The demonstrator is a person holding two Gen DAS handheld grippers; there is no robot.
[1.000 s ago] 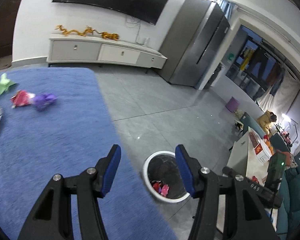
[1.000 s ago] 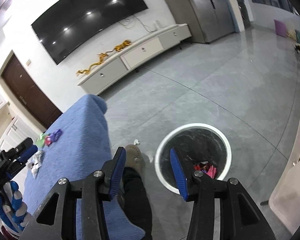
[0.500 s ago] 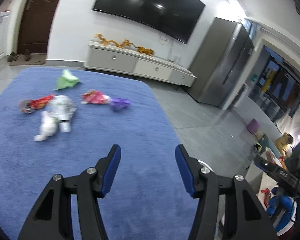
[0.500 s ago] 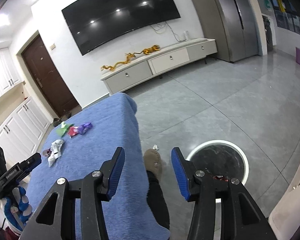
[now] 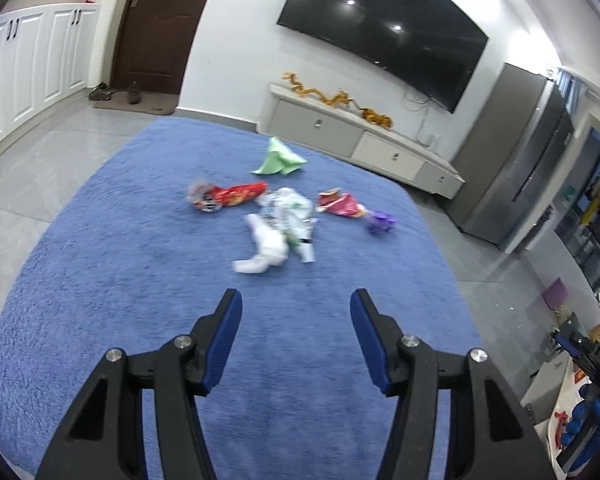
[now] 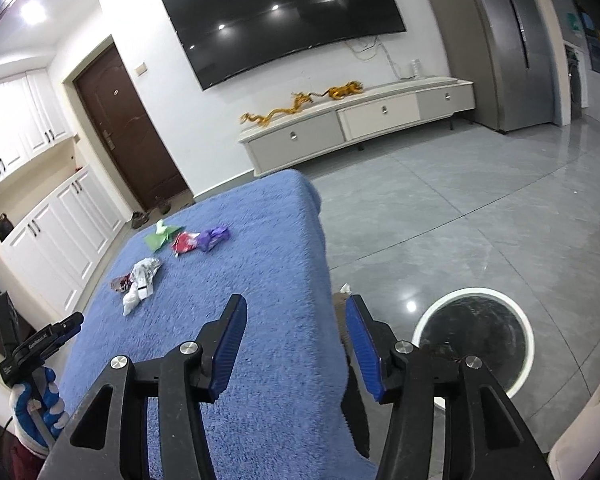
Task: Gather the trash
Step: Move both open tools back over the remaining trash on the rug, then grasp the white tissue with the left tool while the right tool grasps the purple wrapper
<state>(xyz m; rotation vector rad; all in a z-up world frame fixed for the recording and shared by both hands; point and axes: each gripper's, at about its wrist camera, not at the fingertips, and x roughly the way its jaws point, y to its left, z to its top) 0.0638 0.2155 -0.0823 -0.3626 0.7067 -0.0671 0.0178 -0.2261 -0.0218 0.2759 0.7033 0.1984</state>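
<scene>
Both empty: left gripper (image 5: 296, 310) and right gripper (image 6: 296, 316) spread wide over fuzzy blue cloth (image 5: 140, 280); crinkled white wrapper (image 5: 280, 228) ahead.

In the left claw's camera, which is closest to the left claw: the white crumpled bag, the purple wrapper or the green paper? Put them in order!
From the left claw, which is open:
1. White crumpled bag, straight ahead in the middle of the blue cloth.
2. Purple wrapper, ahead and to the right.
3. Green paper, at the far end.
</scene>
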